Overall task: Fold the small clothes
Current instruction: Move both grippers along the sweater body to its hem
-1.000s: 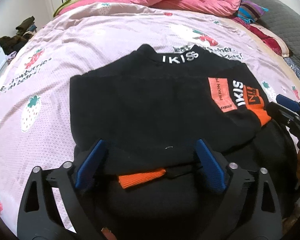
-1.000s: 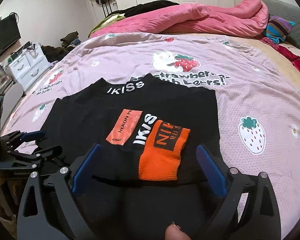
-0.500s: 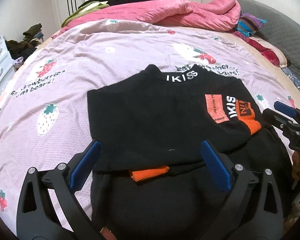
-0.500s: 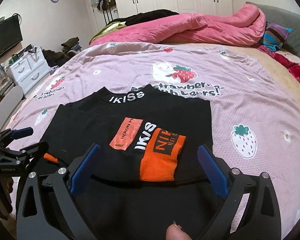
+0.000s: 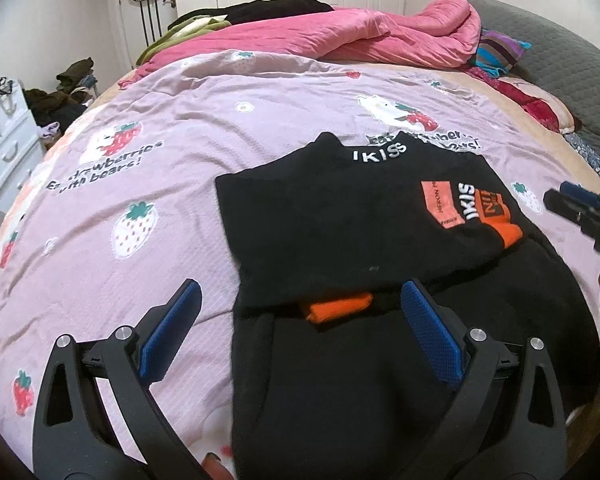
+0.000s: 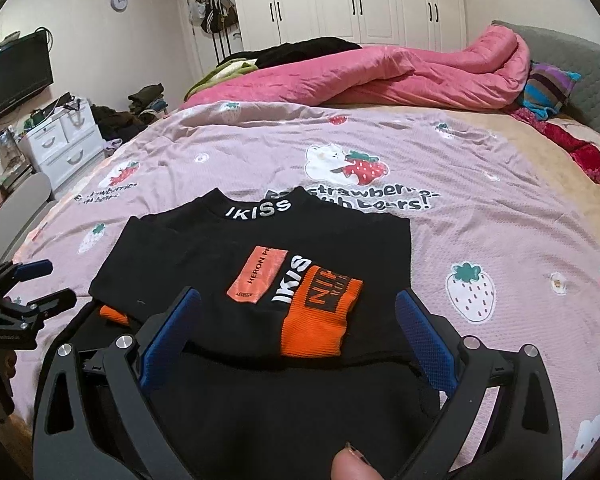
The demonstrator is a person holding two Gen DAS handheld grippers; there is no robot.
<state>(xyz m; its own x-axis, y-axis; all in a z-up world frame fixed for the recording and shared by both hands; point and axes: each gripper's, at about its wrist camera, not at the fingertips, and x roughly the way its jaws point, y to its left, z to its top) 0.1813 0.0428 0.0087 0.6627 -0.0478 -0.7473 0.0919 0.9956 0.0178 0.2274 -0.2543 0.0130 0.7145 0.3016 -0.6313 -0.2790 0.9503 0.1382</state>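
A black sweater [image 5: 340, 220] with a white "IKISS" collar lies flat on the pink strawberry bedspread [image 5: 140, 168], its sleeves folded across the body. One orange cuff [image 6: 320, 320] rests on the chest beside an orange patch, and the other orange cuff [image 5: 340, 306] peeks out from under a fold. My left gripper [image 5: 300, 296] hovers open over the sweater's near left edge and holds nothing. My right gripper [image 6: 298, 300] is open above the lower hem, also with nothing in it. Each gripper shows in the other's view: the right gripper [image 5: 580, 212], the left gripper [image 6: 32, 288].
A bunched pink duvet [image 6: 400, 76] and striped pillows [image 6: 548, 88] lie at the far end of the bed. White drawers [image 6: 64, 140], a clothes pile and a wall television [image 6: 12, 76] stand to the left. White wardrobes line the back wall.
Both grippers have risen and drawn back from the sweater. The left one has shifted left, so its left finger now hangs over the bedspread. The sweater has not moved.
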